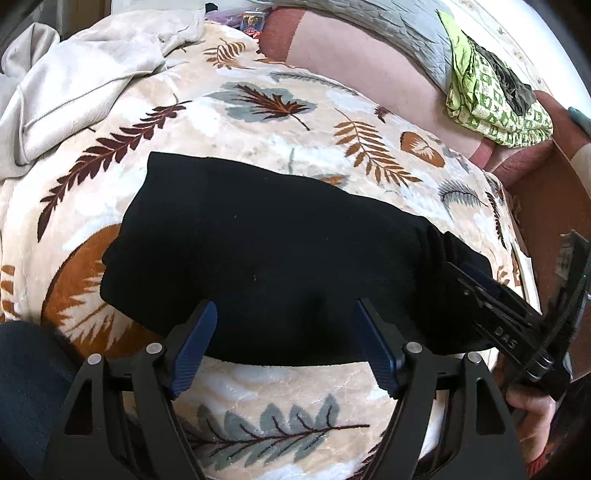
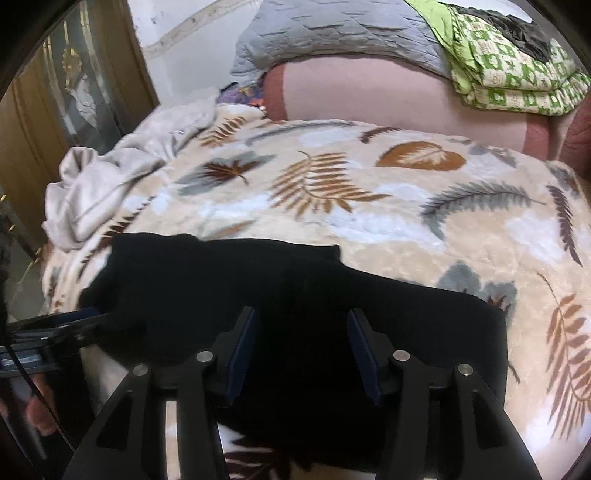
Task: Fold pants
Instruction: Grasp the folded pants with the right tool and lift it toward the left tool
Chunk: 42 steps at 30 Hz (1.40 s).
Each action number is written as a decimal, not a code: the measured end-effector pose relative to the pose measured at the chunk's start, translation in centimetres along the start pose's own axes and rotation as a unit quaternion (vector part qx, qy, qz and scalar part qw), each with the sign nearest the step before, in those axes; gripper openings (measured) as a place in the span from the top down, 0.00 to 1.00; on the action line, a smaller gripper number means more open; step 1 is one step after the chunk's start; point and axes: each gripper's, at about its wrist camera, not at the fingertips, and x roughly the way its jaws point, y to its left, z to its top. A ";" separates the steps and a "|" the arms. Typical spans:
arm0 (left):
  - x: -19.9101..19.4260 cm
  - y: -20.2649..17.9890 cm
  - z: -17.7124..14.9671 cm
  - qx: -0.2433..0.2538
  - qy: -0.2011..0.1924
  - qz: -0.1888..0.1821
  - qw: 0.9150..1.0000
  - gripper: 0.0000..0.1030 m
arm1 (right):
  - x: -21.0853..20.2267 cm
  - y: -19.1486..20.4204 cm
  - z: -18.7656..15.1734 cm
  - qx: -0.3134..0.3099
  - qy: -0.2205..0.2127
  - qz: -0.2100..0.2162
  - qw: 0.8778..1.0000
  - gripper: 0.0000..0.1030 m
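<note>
Between the blue-padded fingers of the left gripper, jaws spread wide, nothing clamped; tips hang over the near edge of the black pants, contact impossible to judge. In the right wrist view, the right gripper likewise parted, somewhat narrower, with pads poised above dark cloth and gripping nothing visible. Seen from the left wrist camera, that same right gripper enters from the lower right at the pants' gathered end, fingers there too dark against the fabric to read; part of a hand wraps the handle below. Seen from the right wrist camera, the left gripper pokes in from the left edge beside the other end of the garment.

Pants lie in a compact folded slab across the near part of the bed, on a cream blanket printed with brown, rust and grey leaves. Folds and seams within the black cloth mostly lost in shadow.

Farther out: a crumpled beige garment at the far left of the blanket, a pink pillow beyond, a grey quilt above it, and a green patterned stack of cloth with something dark on top. Wooden wardrobe at the left, blurred and cut off by the lens rim.
</note>
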 end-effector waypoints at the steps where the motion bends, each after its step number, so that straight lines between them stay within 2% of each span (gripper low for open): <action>1: 0.0 0.0 0.0 0.000 0.000 0.001 1.000 0.26 | 0.5 -0.1 0.0 0.000 0.001 0.001 1.000 0.49; 2: 0.1 0.0 0.1 0.000 0.001 0.003 1.000 0.26 | 1.0 0.0 -0.1 -0.004 0.000 -0.007 1.000 0.50; 4: 0.2 -0.1 0.2 0.002 0.002 0.006 1.000 0.26 | 1.2 0.2 -0.1 -0.017 0.000 -0.028 0.999 0.62; 5: 0.2 0.0 0.2 0.003 0.002 0.007 1.000 0.26 | 1.0 0.3 0.0 -0.022 -0.001 -0.025 0.999 0.82; 6: 0.2 0.1 0.2 0.004 0.003 0.008 1.000 0.26 | 0.6 0.5 0.0 -0.023 -0.001 -0.012 1.000 0.94; 9: -0.6 0.9 0.2 -0.009 -0.004 0.005 1.000 0.26 | -1.0 1.1 0.2 -0.036 -0.012 -0.009 0.999 0.94; 12: -1.5 2.4 0.0 -0.037 -0.021 0.010 0.999 0.26 | -0.3 1.2 0.2 -0.029 -0.005 0.005 1.000 0.94; 13: -1.8 3.1 -0.1 -0.050 -0.026 0.011 0.998 0.26 | 0.4 1.3 0.1 -0.030 0.003 0.004 1.000 0.93; 14: -1.9 3.7 -0.2 -0.062 -0.029 0.014 0.998 0.26 | 1.1 1.3 -0.1 -0.032 0.015 0.006 0.999 0.88; 16: -1.9 5.2 -0.2 -0.087 -0.029 0.017 0.996 0.23 | 1.1 1.6 -0.1 -0.033 0.009 0.006 0.999 0.83; 18: -1.5 6.1 -0.2 -0.108 -0.027 0.020 0.994 0.21 | 0.1 2.0 0.6 -0.031 -0.005 0.028 0.999 0.64; 20: -1.0 6.9 -0.4 -0.130 -0.021 0.018 0.991 0.21 | -1.0 3.2 1.7 -0.042 -0.026 0.069 0.996 0.56; 22: -0.8 7.3 -0.6 -0.145 -0.019 0.014 0.989 0.21 | -0.8 5.0 2.7 -0.072 -0.022 0.104 0.992 0.50; 25: -0.4 7.8 -1.0 -0.158 -0.019 0.013 0.987 0.21 | 0.9 7.6 4.0 -0.110 -0.006 0.135 0.985 0.49; 28: 0.3 8.2 -1.3 -0.169 -0.013 0.009 0.986 0.20 | 3.7 9.7 5.4 -0.134 0.012 0.144 0.980 0.49; 30: 0.4 8.1 -1.4 -0.170 -0.022 0.008 0.985 0.16 | 5.2 10.8 6.2 -0.138 0.028 0.153 0.978 0.49; 34: 0.8 8.1 -1.4 -0.183 -0.035 -0.015 0.982 0.00 | 7.8 13.3 7.8 -0.163 0.047 0.181 0.969 0.47; 38: 1.2 7.7 -1.2 -0.177 -0.028 -0.003 0.984 0.00 | 10.6 16.4 8.3 -0.199 0.080 0.202 0.955 0.37; 42: 1.3 7.5 -1.4 -0.175 -0.033 0.009 0.984 0.00 | 13.5 19.0 7.9 -0.224 0.108 0.205 0.947 0.37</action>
